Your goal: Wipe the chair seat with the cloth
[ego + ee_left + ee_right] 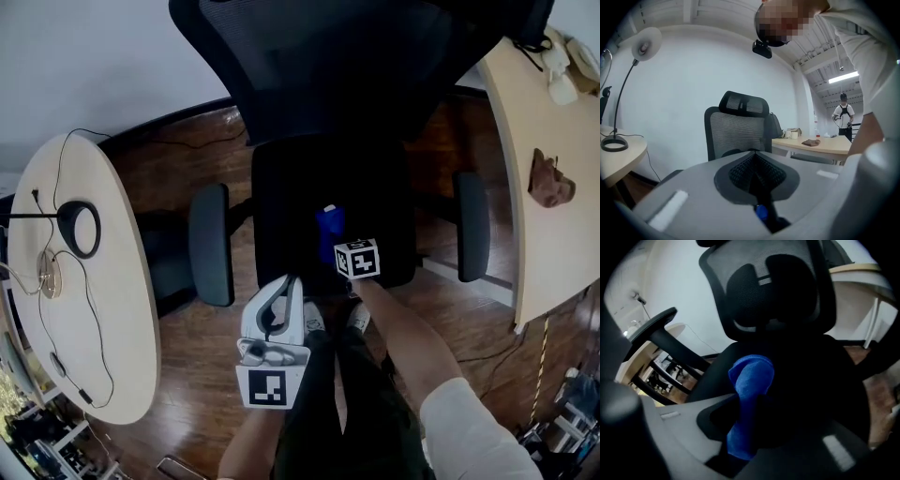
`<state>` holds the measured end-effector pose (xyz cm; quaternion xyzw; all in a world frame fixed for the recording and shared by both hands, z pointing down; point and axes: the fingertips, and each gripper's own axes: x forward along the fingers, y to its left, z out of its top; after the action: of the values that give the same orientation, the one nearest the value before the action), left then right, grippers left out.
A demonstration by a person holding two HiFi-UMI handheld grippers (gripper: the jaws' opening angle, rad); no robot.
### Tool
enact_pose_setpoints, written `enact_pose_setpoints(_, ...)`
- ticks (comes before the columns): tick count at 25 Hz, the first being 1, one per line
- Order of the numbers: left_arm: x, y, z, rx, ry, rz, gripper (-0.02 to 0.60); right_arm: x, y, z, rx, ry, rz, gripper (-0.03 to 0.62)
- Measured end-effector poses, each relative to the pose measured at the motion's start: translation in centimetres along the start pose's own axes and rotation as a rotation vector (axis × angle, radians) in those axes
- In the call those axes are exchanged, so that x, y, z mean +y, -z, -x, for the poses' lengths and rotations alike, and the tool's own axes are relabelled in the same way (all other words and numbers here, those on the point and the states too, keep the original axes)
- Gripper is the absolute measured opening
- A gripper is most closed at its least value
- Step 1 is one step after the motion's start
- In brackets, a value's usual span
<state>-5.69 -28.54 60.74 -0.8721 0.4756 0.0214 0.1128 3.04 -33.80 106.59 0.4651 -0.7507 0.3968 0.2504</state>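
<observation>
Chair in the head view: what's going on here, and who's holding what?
A person faces a black chair with a gripper in each hand. The right gripper is shut on a blue cloth, held over the front of the seat. Whether the cloth touches the seat is unclear. The left gripper, jaws together and empty, is held back near the person's legs, off the seat.

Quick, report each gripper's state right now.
Left gripper: closed, holding nothing.
Right gripper: closed on the blue cloth, over the chair seat.
</observation>
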Motion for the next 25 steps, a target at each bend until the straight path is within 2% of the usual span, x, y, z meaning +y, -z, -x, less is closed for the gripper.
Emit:
enact_pose_setpoints(3, -1.6, -0.7, -1.4, -0.020, 0.029, 0.012, 0.040, -9.5, 0.9, 5.5, 0.008, 0.151, -0.039, 0.104)
enact_pose_setpoints(5, -2.8, 0.2, -1.5, 0.044, 0.050, 0.040, 0.040, -14.6, 1.9, 8.8, 0.012, 0.242, -0.071, 0.104)
enact_pose_setpoints(8, -5.0, 3.9, -0.1, 0.286, 0.091, 0.108, 0.040, -18.2, 2.5, 11.5, -0.008, 0.292, -0.094, 0.104)
enact_pose_setpoints(11, -6.5, 7.6, 1.8, 0.525, 0.119, 0.172, 0.040, -17.2, 1.3, 11.5, -0.048, 0.274, -0.061, 0.104)
enact_pose_setpoints(12, -6.6, 8.3, 2.2, 0.568, 0.118, 0.184, 0.040, -15.9, 0.7, 11.2, -0.075, 0.255, -0.052, 0.104)
enact_pose_setpoints(14, -6.1, 8.8, 2.7, 0.585, 0.102, 0.184, 0.040, -11.7, -0.4, 9.9, -0.126, 0.180, -0.019, 0.104)
enact_pose_setpoints(18, -3.5, 8.4, 4.5, 0.581, 0.051, 0.157, 0.040, 1.4, 0.4, 6.2, -0.157, -0.027, -0.003, 0.104)
enact_pose_setpoints(22, -1.0, 8.5, 7.2, 0.606, -0.004, 0.159, 0.040, 14.8, 3.4, 1.9, -0.106, -0.198, -0.006, 0.104)
enact_pose_setpoints(25, 0.3, 9.2, 9.0, 0.612, -0.040, 0.155, 0.040, 20.4, 5.6, -0.8, -0.043, -0.247, 0.019, 0.104)
